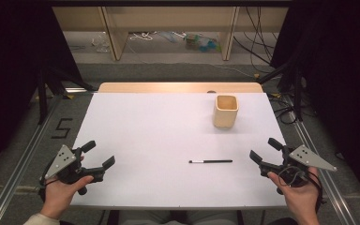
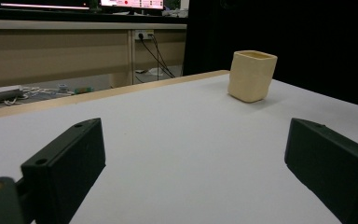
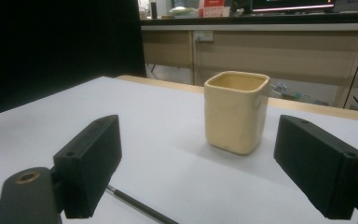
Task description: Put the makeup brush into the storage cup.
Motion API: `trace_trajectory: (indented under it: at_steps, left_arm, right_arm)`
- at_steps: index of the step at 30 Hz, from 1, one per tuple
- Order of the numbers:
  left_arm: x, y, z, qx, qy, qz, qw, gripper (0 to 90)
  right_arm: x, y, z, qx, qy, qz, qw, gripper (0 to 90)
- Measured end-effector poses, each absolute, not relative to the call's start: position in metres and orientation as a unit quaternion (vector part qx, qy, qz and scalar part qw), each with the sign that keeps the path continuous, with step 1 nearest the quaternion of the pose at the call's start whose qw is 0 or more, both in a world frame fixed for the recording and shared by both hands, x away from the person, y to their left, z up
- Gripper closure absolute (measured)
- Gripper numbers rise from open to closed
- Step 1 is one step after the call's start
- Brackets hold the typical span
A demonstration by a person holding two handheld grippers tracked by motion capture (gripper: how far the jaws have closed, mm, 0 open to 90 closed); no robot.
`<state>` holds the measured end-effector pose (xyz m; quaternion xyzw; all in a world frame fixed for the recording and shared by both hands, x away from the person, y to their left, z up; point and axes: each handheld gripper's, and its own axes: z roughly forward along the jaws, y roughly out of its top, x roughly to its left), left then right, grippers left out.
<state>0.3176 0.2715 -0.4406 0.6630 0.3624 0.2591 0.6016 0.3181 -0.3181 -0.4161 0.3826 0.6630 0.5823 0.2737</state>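
A person's hands hold two tools low over the near corners of a white surface (image 1: 168, 126). The left tool (image 1: 99, 154), at the near left corner, has its jaws spread wide with nothing between them; in the left gripper view its jaws frame bare surface. The right tool (image 1: 266, 150), at the near right corner, also stands wide open and grips nothing. A slim black pen (image 1: 211, 161) lies flat on the surface near the front edge, right of centre, closer to the right tool than to the left and apart from both. Beyond it, toward the far right, a cream square cup (image 1: 226, 111) stands upright, well apart from the pen. In the right gripper view the cup (image 3: 235, 112) stands between the open jaws, farther off, and the pen (image 3: 140, 207) runs past the left jaw.
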Motion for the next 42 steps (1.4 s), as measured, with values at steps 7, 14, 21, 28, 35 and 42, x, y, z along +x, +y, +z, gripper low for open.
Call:
trace_trajectory:
  at_steps: [7, 14, 21, 28, 35, 42]
  left_arm:
    - [0.317, 0.271, -0.441, 0.666, 0.358, 0.259, 0.601, 4.8]
    - [0.317, 0.271, -0.441, 0.669, 0.356, 0.260, 0.598, 4.9]
    - [0.317, 0.270, -0.440, 0.669, 0.355, 0.259, 0.599, 5.0]
    - [0.316, 0.269, -0.440, 0.670, 0.353, 0.257, 0.600, 5.0]
    - [0.316, 0.269, -0.440, 0.670, 0.352, 0.256, 0.601, 5.0]
    - [0.316, 0.269, -0.440, 0.672, 0.349, 0.258, 0.600, 5.0]
  right_arm:
    - [0.318, -0.314, -0.415, 0.372, 0.673, 0.578, 0.271, 17.5]
    - [0.324, -0.308, -0.412, 0.363, 0.678, 0.577, 0.275, 18.2]
    - [0.337, -0.300, -0.407, 0.355, 0.682, 0.573, 0.284, 18.5]
    - [0.353, -0.289, -0.404, 0.337, 0.686, 0.574, 0.294, 18.6]
    - [0.366, -0.280, -0.400, 0.332, 0.690, 0.576, 0.287, 18.9]
    - [0.379, -0.269, -0.397, 0.329, 0.697, 0.574, 0.277, 19.1]
